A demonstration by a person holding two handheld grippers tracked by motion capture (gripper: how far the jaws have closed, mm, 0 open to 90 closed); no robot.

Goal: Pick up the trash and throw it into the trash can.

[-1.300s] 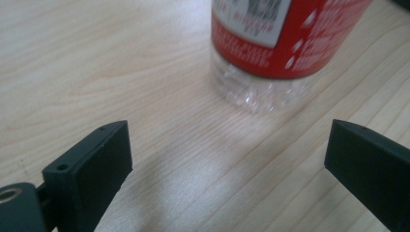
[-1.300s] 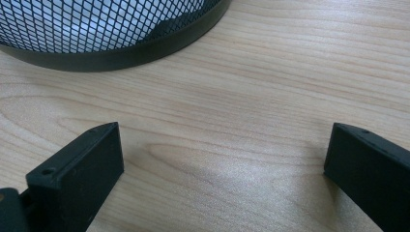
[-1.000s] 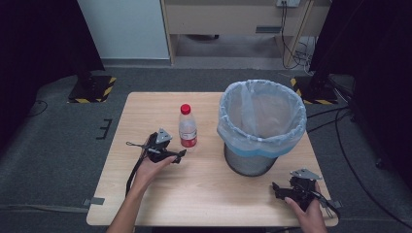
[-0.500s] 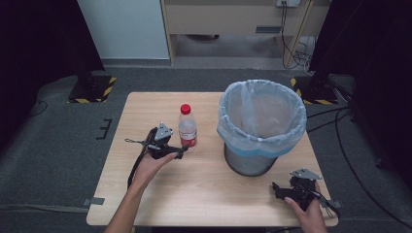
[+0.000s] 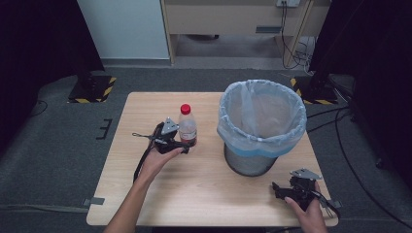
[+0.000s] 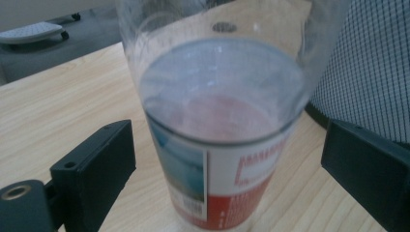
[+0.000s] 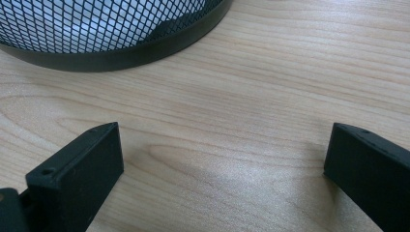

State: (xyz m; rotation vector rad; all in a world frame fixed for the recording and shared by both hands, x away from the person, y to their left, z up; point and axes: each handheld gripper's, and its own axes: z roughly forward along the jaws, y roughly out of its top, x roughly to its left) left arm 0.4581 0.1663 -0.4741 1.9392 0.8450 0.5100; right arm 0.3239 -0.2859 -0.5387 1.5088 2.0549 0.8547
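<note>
- High view, table: light wood top, rectangular, standing on a grey floor; a person's forearms enter from the bottom edge.
- Bottle: clear plastic, red cap, red and white label; upright on the table, left of the bin and just beside the left tongs.
- Bin: round black mesh waste basket lined with a pale blue bag folded over its rim; stands on the right half of the table, near the bottle but apart from it.
- Left tongs: held in the left hand, grey three-cornered plate on top, black cable trailing back along the forearm; tips reach the lower part of the bottle.
- Left gripper view: bottle upright between the two black jaws, which stand wide apart on either side of it with a gap visible at each side; mesh of the bin at the right edge.
- Right tongs: held in the right hand near the table's front right corner, in front of the bin, low over the table.
- Right gripper view: jaws spread wide with bare wood of the table between them; the base ring of the bin lies ahead at upper left, apart from the jaws.
</note>
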